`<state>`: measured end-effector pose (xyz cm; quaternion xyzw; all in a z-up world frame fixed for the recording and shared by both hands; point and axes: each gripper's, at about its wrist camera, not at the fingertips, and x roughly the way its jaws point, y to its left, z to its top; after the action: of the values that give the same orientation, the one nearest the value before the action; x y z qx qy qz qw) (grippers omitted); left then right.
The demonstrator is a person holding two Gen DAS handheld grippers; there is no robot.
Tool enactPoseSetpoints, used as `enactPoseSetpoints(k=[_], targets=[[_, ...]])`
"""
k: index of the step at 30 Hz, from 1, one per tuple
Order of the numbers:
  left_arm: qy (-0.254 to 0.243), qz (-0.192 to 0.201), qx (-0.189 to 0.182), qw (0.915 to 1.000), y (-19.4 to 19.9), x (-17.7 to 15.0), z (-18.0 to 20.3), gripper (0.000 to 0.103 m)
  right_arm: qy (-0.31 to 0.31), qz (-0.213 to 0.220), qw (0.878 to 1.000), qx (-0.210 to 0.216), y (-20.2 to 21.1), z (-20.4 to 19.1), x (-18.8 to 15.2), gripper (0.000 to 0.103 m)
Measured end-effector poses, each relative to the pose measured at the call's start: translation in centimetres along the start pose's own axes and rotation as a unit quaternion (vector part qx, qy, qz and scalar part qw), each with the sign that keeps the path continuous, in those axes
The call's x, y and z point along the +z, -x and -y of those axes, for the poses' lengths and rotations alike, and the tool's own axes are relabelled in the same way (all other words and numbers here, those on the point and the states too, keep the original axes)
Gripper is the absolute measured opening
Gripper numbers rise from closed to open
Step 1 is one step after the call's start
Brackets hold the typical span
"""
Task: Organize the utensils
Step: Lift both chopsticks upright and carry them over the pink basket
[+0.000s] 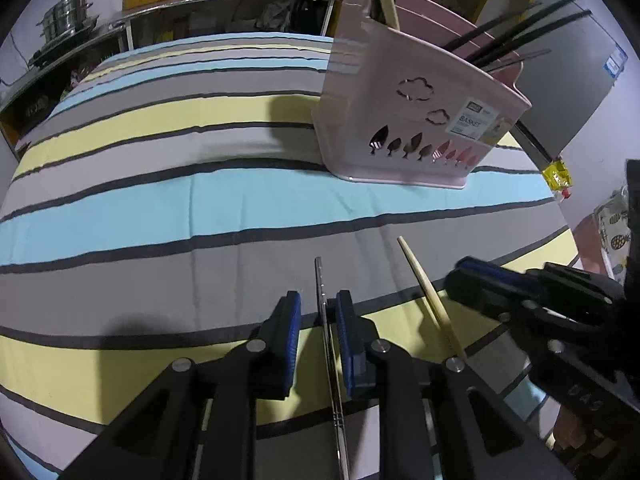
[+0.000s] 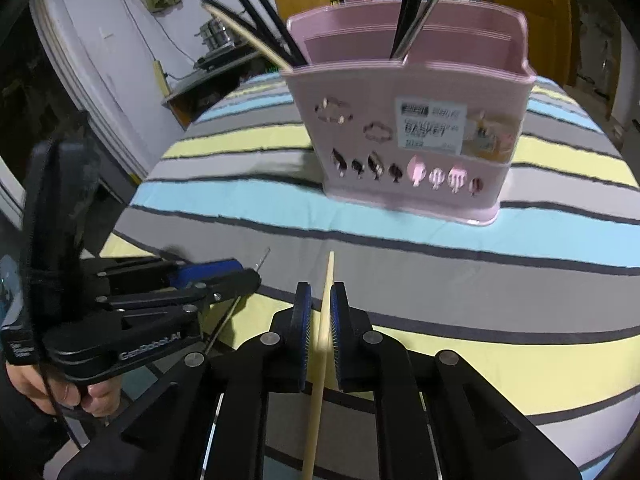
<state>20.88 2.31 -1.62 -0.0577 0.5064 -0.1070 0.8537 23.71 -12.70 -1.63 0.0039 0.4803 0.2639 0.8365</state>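
The left tool (image 1: 318,312) is partly open, and a thin metal chopstick (image 1: 325,320) lies between its two blue pads, touching or nearly touching the pad on the right side; I cannot tell if it is gripped tight. The right tool (image 2: 321,308) is open only a little, and a pale wooden chopstick (image 2: 322,340) runs straight up between its pads toward 12 o'clock. The pads sit very close to the stick, but I cannot tell if they squeeze it. Both sticks lie over the striped cloth (image 1: 160,208) on the bench, which has blue, yellow and gray bands. In the left view the wooden chopstick (image 1: 430,296) is at about 2 o'clock from the left tool, with the right tool (image 1: 460,276) just beside it. In the right view the left tool (image 2: 244,276) is at 9 o'clock, and a hand (image 2: 60,388) holds its handle. A pink basket (image 2: 408,136) stands upright on the cloth at 12 o'clock, well apart from both tools. It has cloud and leaf shaped holes and a white label (image 2: 434,128). Black chopsticks (image 2: 412,4) and another wooden chopstick (image 2: 248,36) stick up out of it. A steel pot (image 1: 66,16) sits on a shelf far away at 10 o'clock in the left view.
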Motion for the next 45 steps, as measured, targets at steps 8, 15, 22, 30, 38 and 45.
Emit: enactPoseSetpoints(k=[8, 15, 22, 30, 38, 45], targets=[[0.003, 0.0, 0.009, 1.0, -0.1, -0.1, -0.4, 0.011, 0.005, -0.022, 1.0, -0.012, -1.9, 0.0, 0.5, 0.01], [-0.011, -0.005, 0.023, 0.9997, -0.7, 0.5, 0.1, 0.011, 0.007, -0.032, 0.999, -0.02, -2.6, 0.0, 1.4, 0.01], [-0.008, -0.006, 0.021, 0.9997, -0.7, 0.8, -0.2, 0.007, 0.01, -0.034, 0.999, -0.019, -2.3, 0.2, 1.3, 0.006], [0.004, 0.007, 0.002, 1.0, 0.7, 1.4, -0.2, 0.005, 0.011, -0.002, 1.0, -0.011, 0.3, 0.3, 1.9, 0.005], [-0.001, 0.055, -0.015, 0.9984, 4.8, 3.1, 0.1, 0.005, 0.007, 0.05, 0.999, 0.0, 4.4, 0.7, 3.5, 0.005], [-0.011, 0.091, -0.027, 0.9954, 7.6, 4.8, 0.8, 0.005, 0.014, 0.089, 0.996, 0.004, 7.1, 0.2, 4.8, 0.005]])
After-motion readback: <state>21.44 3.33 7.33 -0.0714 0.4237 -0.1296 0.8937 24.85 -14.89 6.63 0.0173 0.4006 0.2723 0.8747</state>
